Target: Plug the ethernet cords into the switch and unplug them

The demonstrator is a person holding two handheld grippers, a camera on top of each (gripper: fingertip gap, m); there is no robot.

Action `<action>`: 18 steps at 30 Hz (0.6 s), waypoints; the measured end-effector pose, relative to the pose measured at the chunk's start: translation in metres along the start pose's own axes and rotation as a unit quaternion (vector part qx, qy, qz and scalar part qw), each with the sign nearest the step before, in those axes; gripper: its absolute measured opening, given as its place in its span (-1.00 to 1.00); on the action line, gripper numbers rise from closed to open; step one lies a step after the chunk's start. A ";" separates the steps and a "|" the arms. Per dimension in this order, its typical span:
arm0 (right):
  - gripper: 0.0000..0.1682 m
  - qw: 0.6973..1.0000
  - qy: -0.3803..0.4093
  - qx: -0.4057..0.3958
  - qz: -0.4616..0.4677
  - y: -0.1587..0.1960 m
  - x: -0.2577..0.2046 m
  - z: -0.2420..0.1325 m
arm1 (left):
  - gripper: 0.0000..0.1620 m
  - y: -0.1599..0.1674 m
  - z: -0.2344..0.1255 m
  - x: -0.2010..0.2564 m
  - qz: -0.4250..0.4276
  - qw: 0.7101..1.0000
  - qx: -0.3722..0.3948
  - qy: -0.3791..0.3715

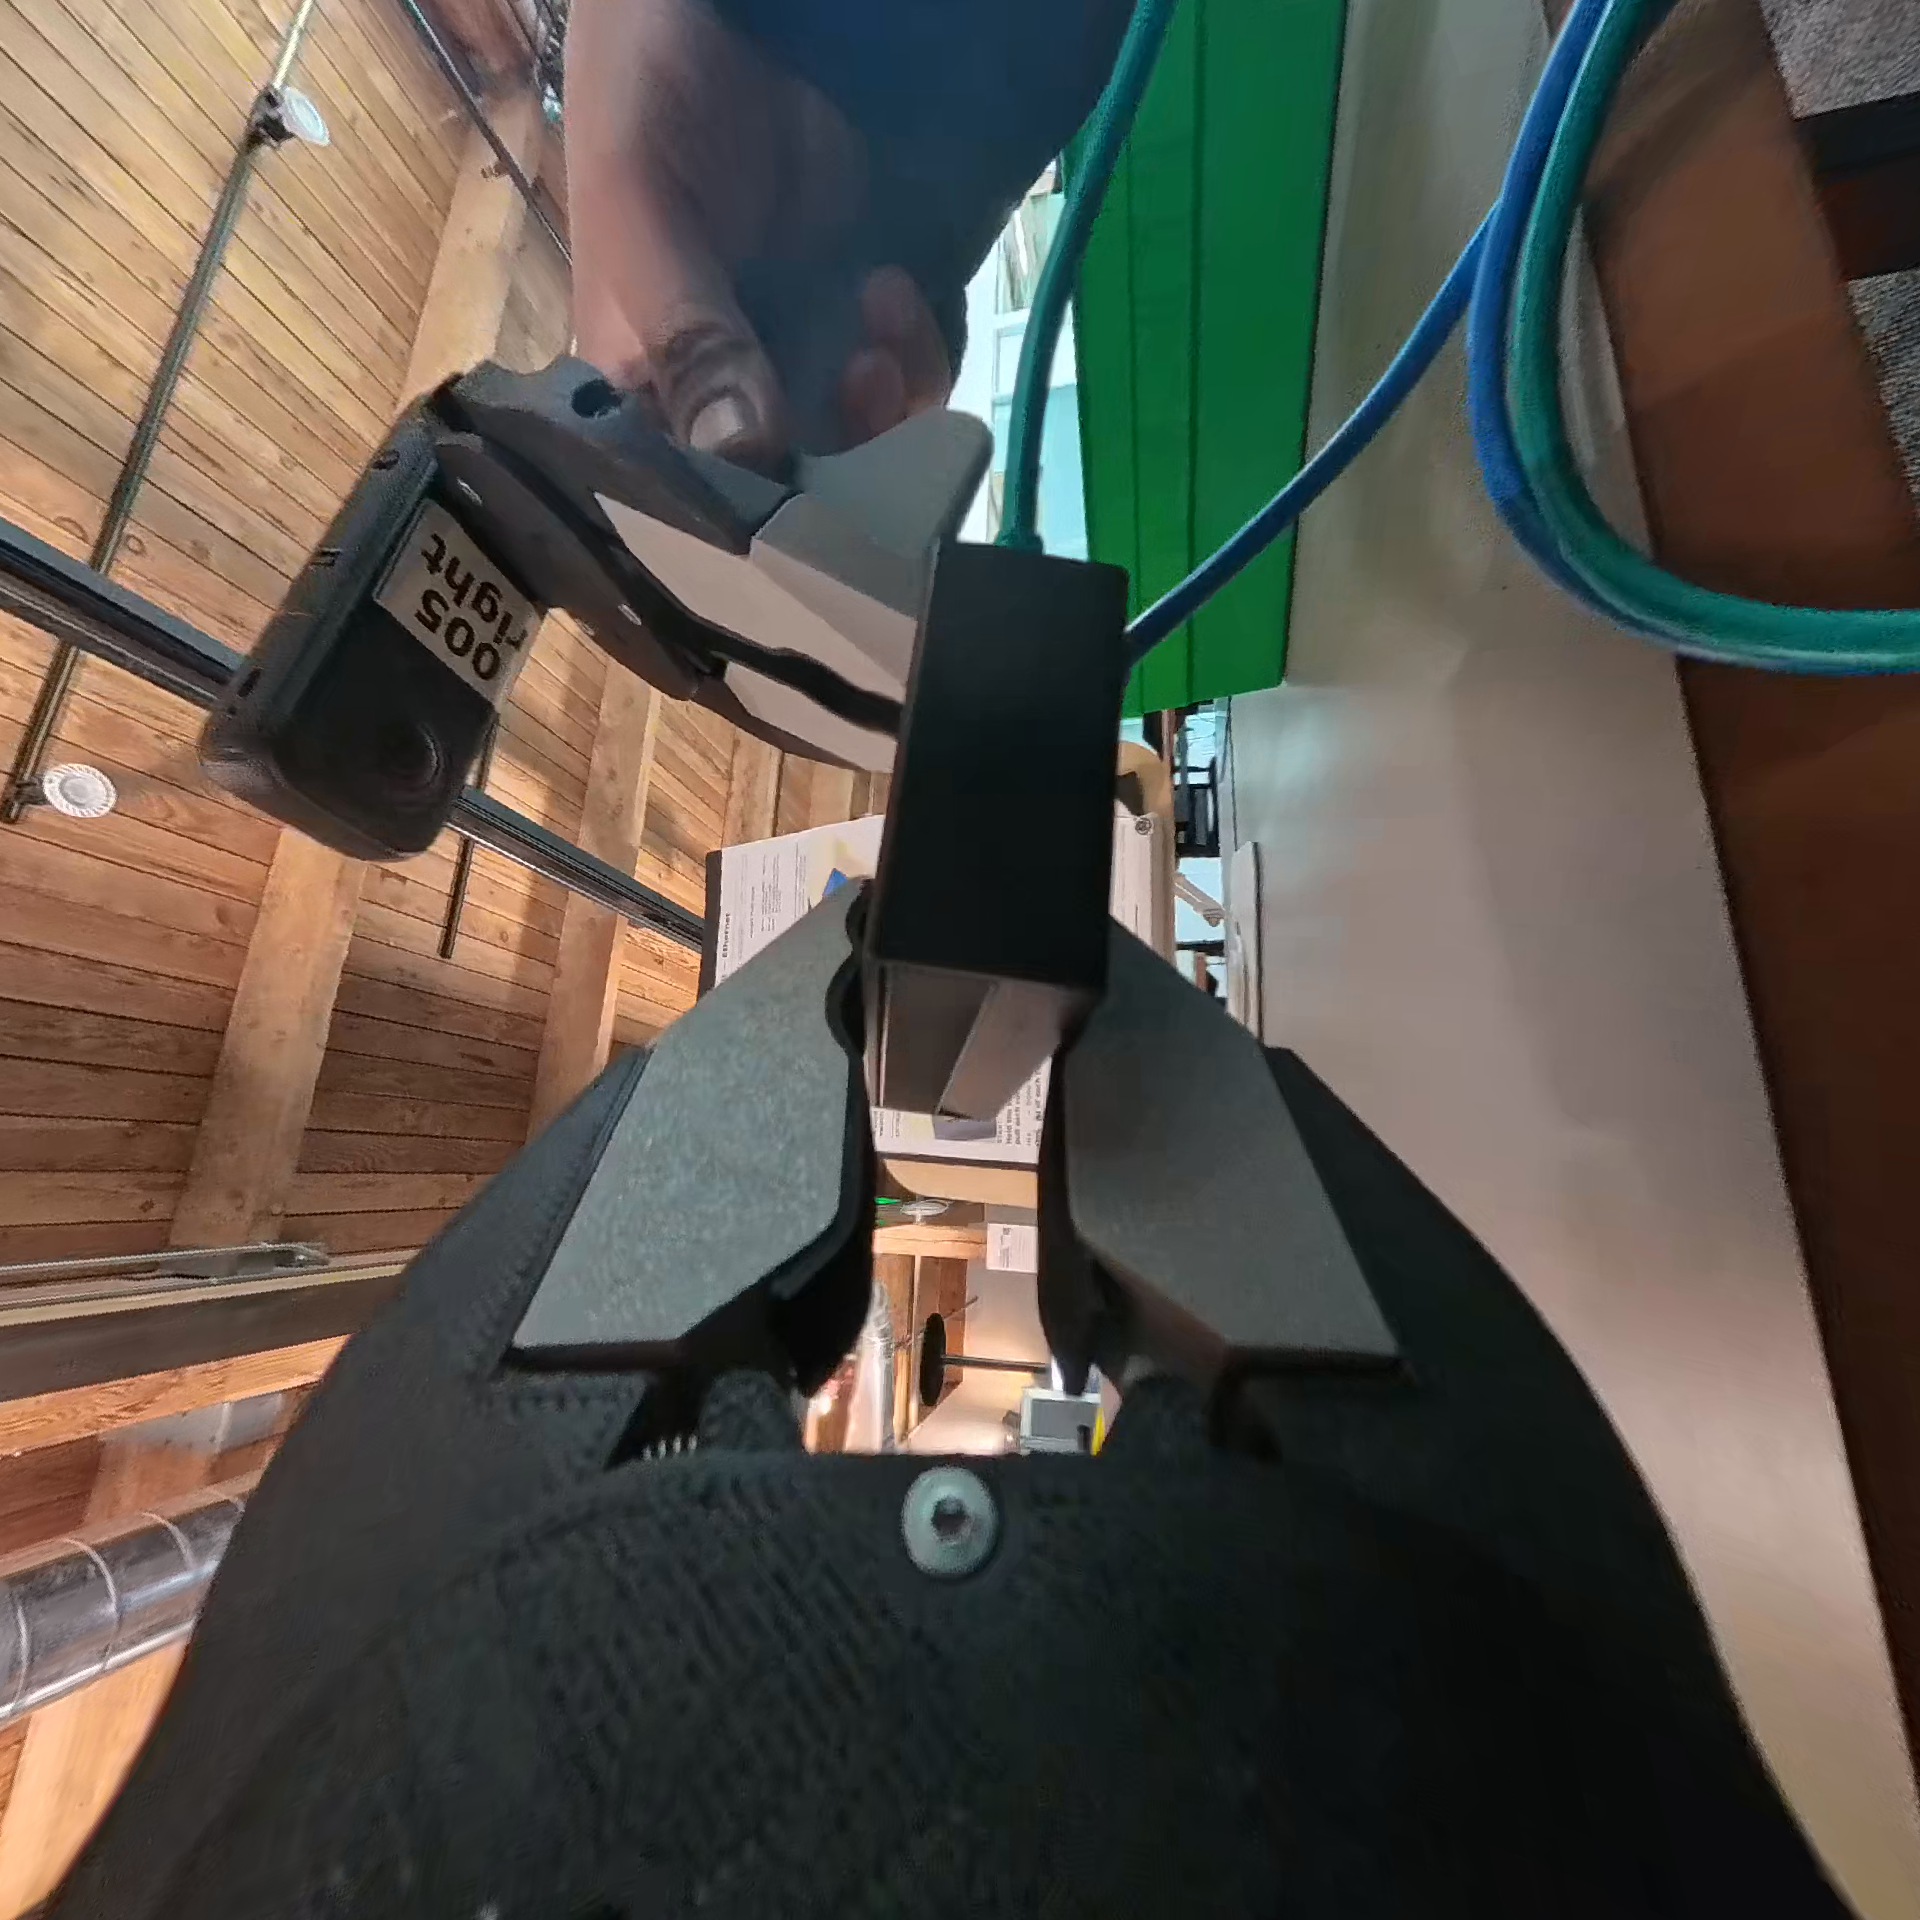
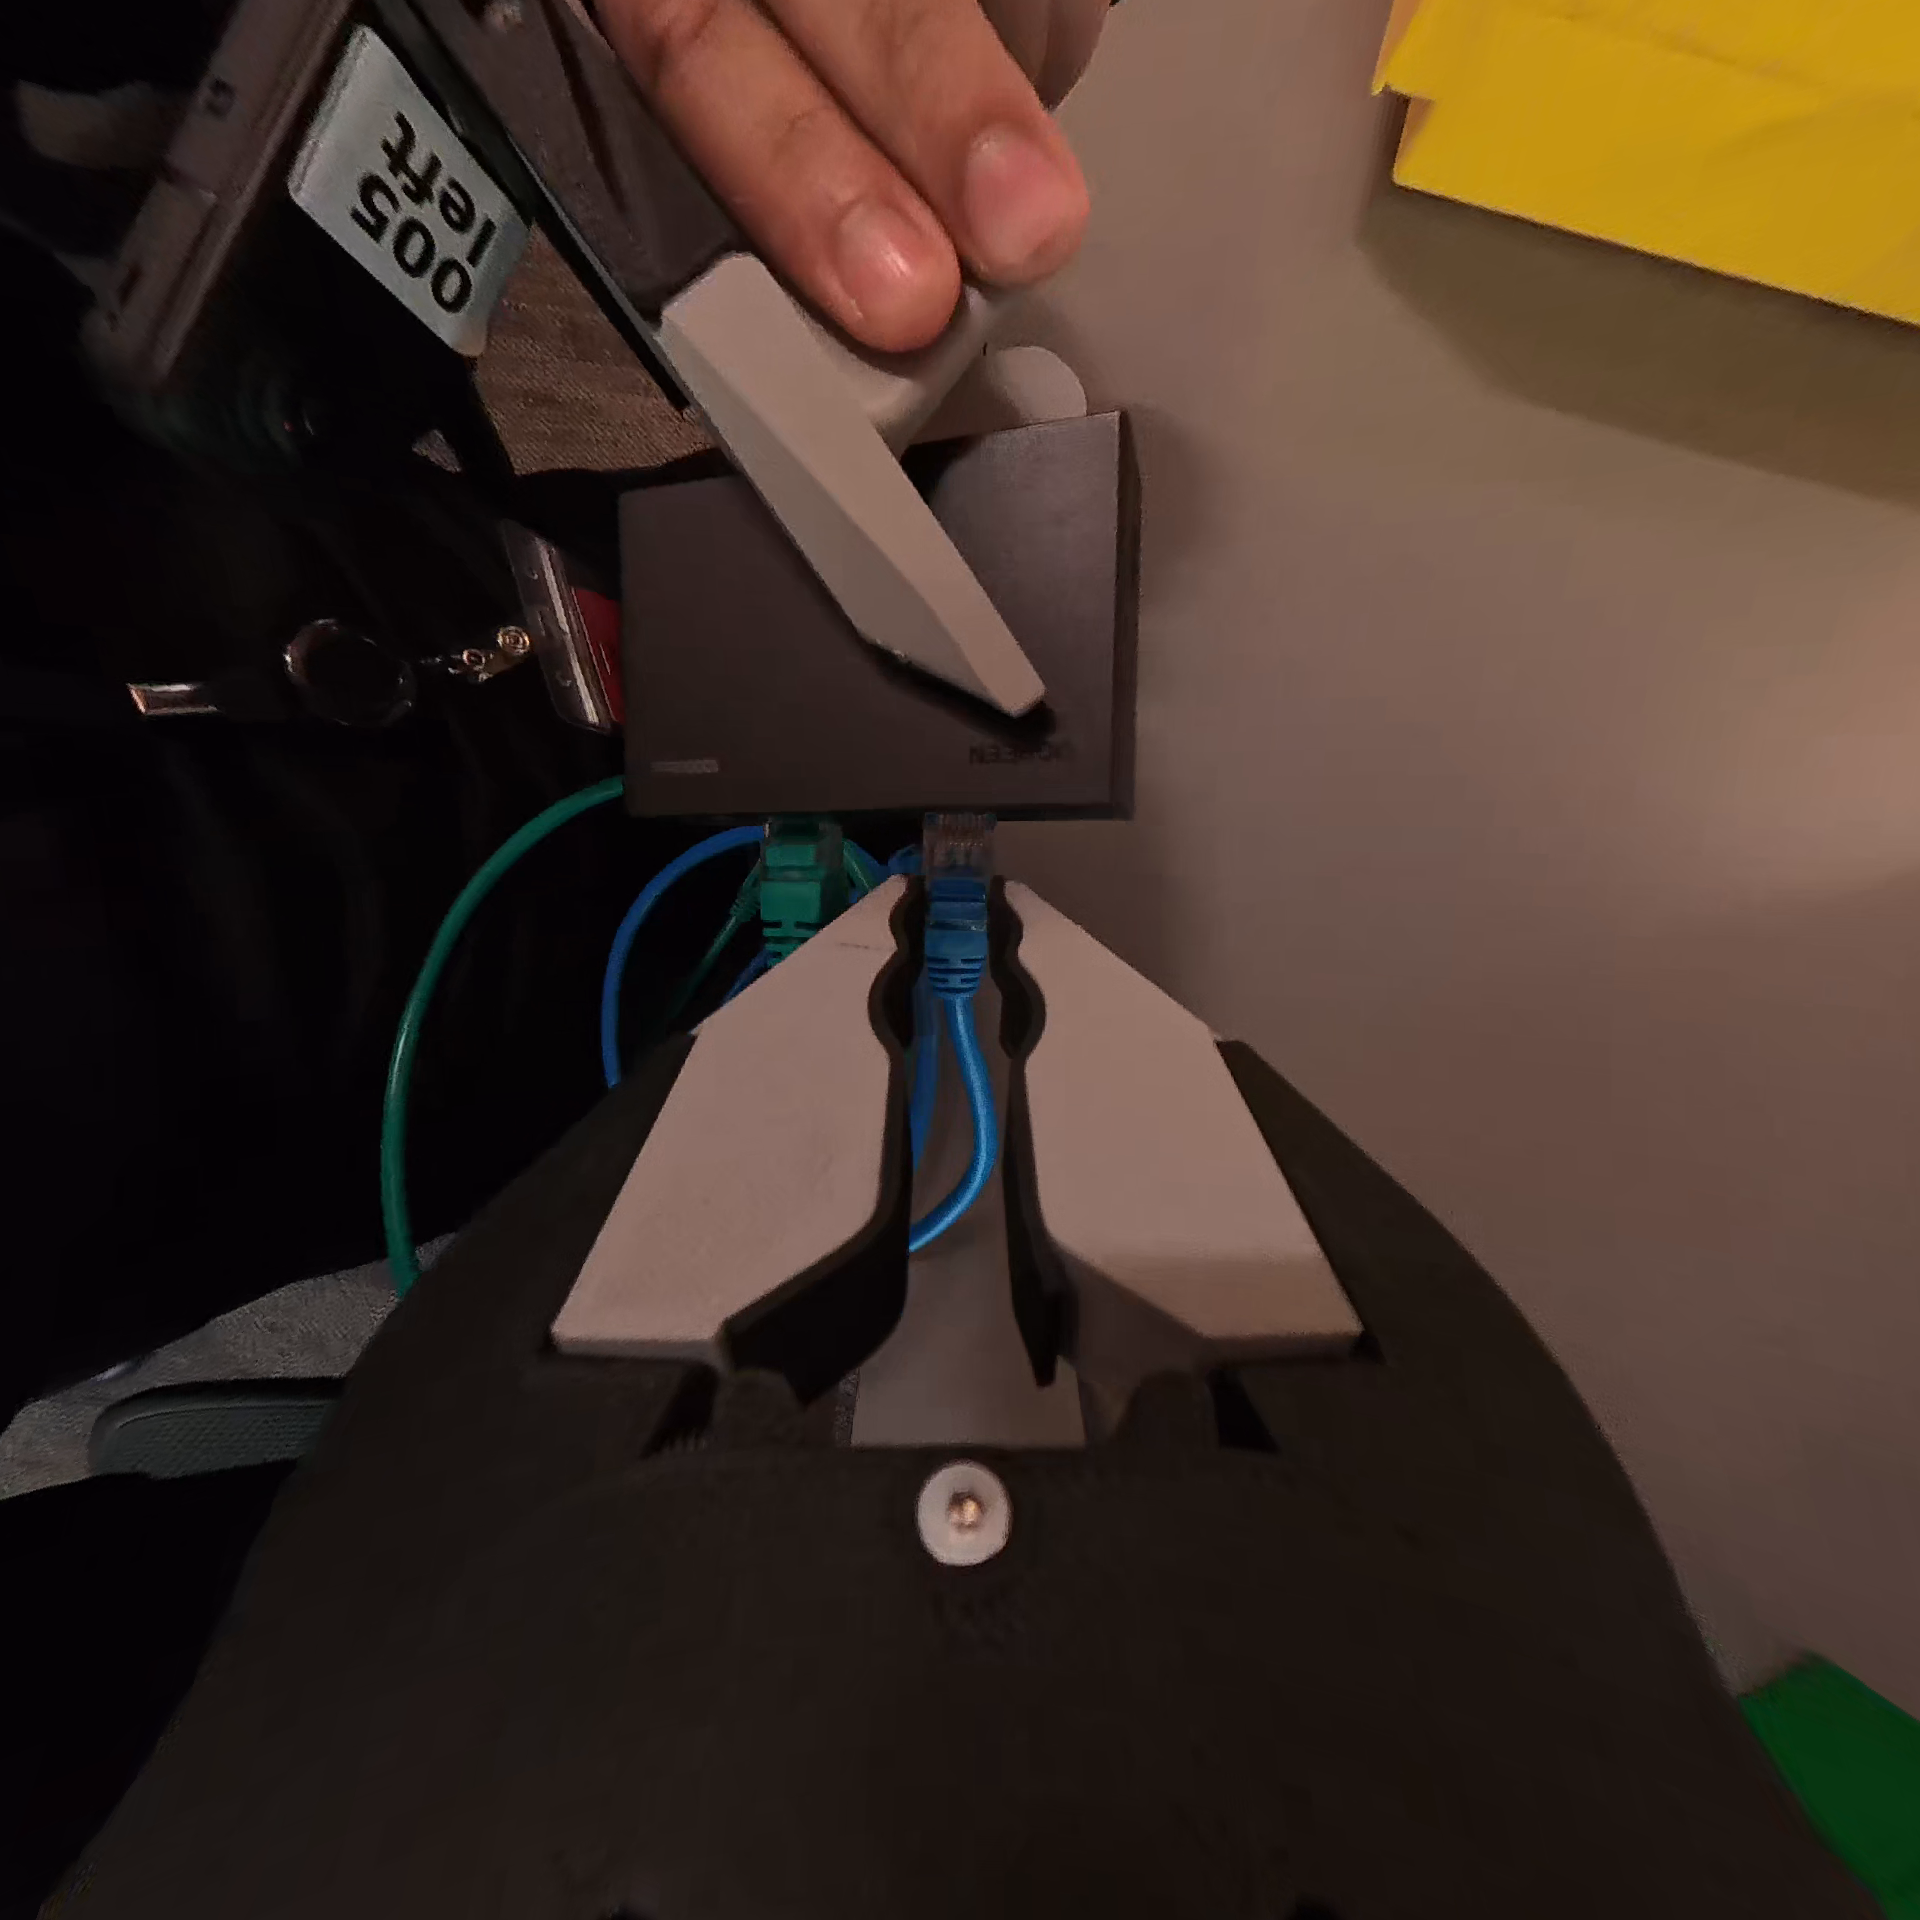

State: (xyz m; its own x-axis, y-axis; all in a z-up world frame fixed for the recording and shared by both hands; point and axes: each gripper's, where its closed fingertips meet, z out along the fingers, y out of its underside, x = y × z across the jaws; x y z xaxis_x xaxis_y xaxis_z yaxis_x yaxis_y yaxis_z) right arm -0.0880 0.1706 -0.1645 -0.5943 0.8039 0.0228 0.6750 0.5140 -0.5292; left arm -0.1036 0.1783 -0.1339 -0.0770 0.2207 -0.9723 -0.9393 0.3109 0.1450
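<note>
**Switch held aloft, blue plug at the port**

Background: pale grey desk (image 2: 1455,831) under the work, yellow sheet (image 2: 1662,156) at its far corner, green panel (image 1: 1195,364) behind; wood-plank ceiling visible in the left wrist view, so that camera is tilted upward.

Left tool (image 1: 961,997): closed on one end of the switch (image 1: 997,769), fingers clamping its two broad faces. Judged purpose: keep the box off the desk and braced, port side turned toward the other tool, so a push or pull on a plug does not shove it away.

Right tool (image 2: 951,914): closed on the boot of the blue cord (image 2: 954,935), just behind the plug. Gripping there keeps the plug stiff and in line with the port. The clear plug tip is at the port mouth; whether fully seated, cannot tell.

Green cord (image 2: 795,883): plug in the neighbouring port, untouched by either tool.

Switch appearance: small, matte black, rectangular metal box, ports along one narrow face; open end shows a bare silver interior in the left view. Both cords loop slack below and over the desk edge.
</note>
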 end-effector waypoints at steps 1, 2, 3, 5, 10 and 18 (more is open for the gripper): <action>-0.90 1.000 -0.002 0.001 0.002 0.000 0.000 0.000 | -0.64 0.000 0.000 0.000 0.005 1.000 -0.001 -0.002; -0.90 1.000 -0.003 -0.002 0.002 0.001 0.000 0.001 | -0.64 0.000 0.000 0.000 0.008 1.000 -0.001 -0.002; -0.90 1.000 -0.001 -0.007 0.001 0.003 0.000 0.001 | -0.65 -0.001 0.000 0.002 0.012 1.000 -0.002 0.000; -0.90 1.000 0.013 -0.025 -0.011 0.007 0.002 0.004 | -0.66 -0.003 0.002 0.008 0.025 1.000 -0.005 0.013; -0.90 0.998 0.036 -0.049 -0.026 0.013 0.005 0.007 | -0.67 -0.007 0.003 0.016 0.003 0.999 0.000 0.036; -0.90 0.998 0.044 0.009 0.047 0.016 0.054 0.010 | -0.66 0.020 0.003 0.036 -0.027 0.998 -0.024 0.060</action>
State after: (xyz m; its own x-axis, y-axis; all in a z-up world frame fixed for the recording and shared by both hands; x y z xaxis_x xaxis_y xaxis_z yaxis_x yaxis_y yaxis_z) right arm -0.1139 0.2188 -0.1801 -0.4877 0.8717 0.0476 0.7172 0.4311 -0.5476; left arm -0.1244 0.1953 -0.1659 -0.0623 0.0925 -0.9938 -0.9577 0.2746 0.0856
